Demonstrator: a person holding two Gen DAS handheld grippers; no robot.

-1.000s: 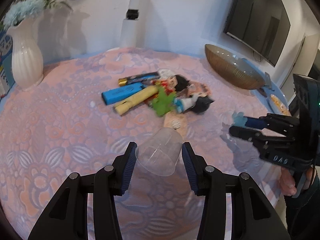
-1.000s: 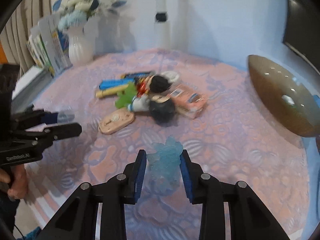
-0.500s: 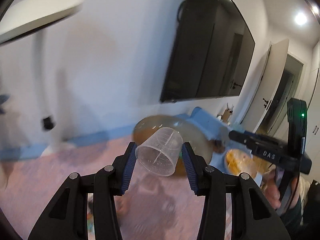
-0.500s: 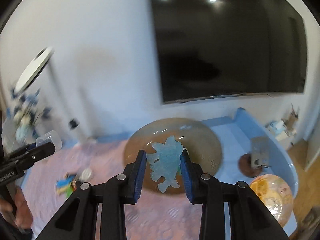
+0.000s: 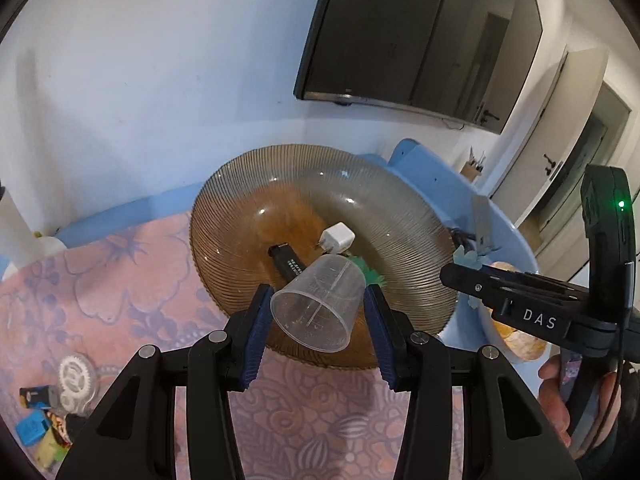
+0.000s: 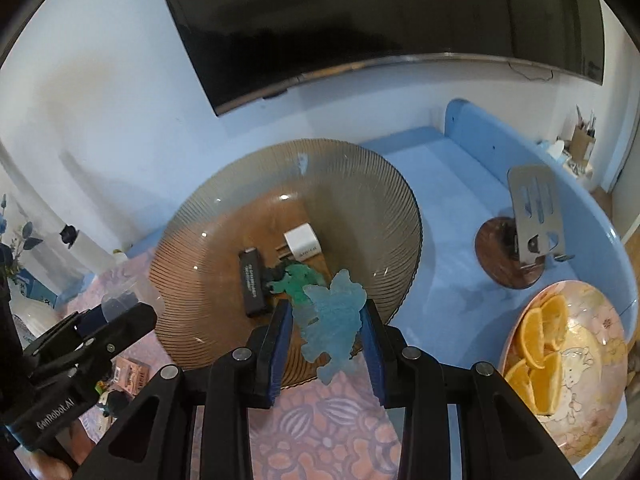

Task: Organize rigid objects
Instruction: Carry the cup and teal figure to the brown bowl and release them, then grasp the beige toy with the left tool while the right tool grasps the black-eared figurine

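My left gripper [image 5: 318,312] is shut on a clear plastic measuring cup [image 5: 320,308], held tilted above the near rim of a ribbed amber glass bowl [image 5: 240,200]. My right gripper [image 6: 325,328] is shut on a flat translucent blue figure [image 6: 334,320], held over the same bowl's [image 6: 360,184] near edge. Inside the bowl lie a white charger plug [image 6: 302,240], a black rectangular stick [image 6: 252,280] and a green figure [image 6: 298,280]. The right gripper shows at the right of the left wrist view [image 5: 464,264]; the left gripper shows at the lower left of the right wrist view [image 6: 116,308].
The bowl sits on a pink patterned tablecloth [image 5: 100,292]. Leftover small items, including a white gear [image 5: 74,380] and a blue block [image 5: 32,428], lie at the far left. A plate of orange slices [image 6: 560,360] and a metal stand [image 6: 534,216] sit on the blue surface to the right. A TV [image 6: 360,12] hangs on the wall.
Both grippers have swung from the pile of items on the table over to the amber bowl, each keeping hold of its object; they now hover over the bowl's near rim.
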